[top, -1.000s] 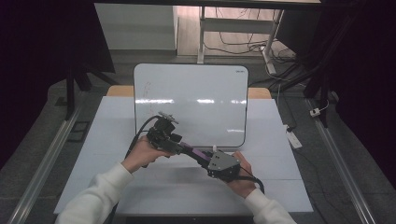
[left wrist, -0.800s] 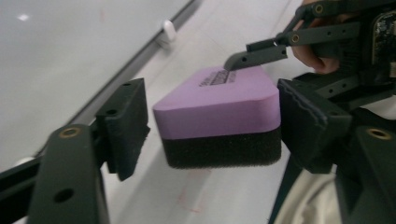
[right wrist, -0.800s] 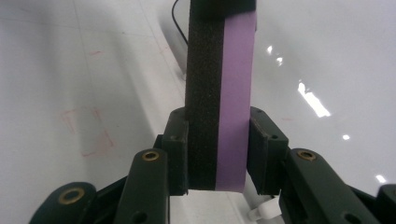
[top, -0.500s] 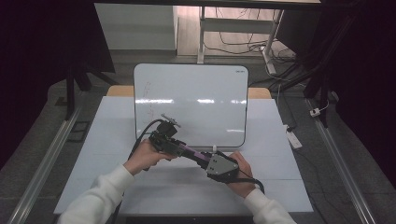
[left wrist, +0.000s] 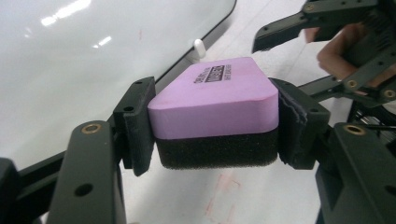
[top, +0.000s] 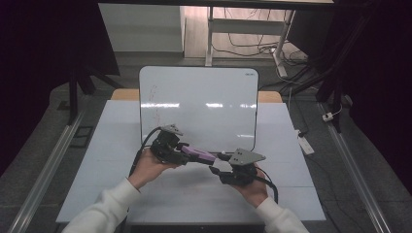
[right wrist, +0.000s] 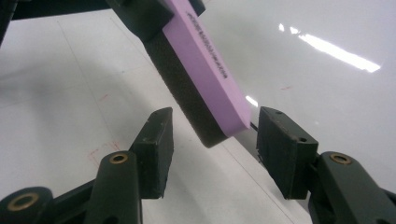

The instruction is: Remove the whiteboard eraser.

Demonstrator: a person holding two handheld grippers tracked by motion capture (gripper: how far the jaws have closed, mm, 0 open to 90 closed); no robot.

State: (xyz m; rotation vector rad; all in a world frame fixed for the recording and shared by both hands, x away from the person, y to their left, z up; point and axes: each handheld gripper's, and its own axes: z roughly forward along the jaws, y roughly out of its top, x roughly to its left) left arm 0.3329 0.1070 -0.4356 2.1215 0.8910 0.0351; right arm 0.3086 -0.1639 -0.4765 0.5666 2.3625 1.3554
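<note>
A purple eraser [top: 197, 154] with a black felt underside hangs level above the whiteboard's [top: 199, 102] near edge. My left gripper [top: 186, 154] is shut on one end of it; its jaws have just been closing, and in the left gripper view both pads press the sides of the eraser [left wrist: 215, 102]. My right gripper [top: 216, 163] faces it from the right. Its jaws have just been opening and stand apart on either side of the eraser's [right wrist: 205, 60] free end without touching, the right gripper [right wrist: 212, 144] being open.
The whiteboard lies on a white table [top: 97, 160] and bears faint red marks [top: 154, 97]. A white power strip [top: 303, 143] lies past the table's right edge. Metal rails [top: 48, 165] run along both sides. Desk legs and cables stand behind.
The eraser stays between the two grippers. The left gripper's jaws have come in onto its end, and the right gripper's jaws have spread off it. Both hands have hardly moved.
</note>
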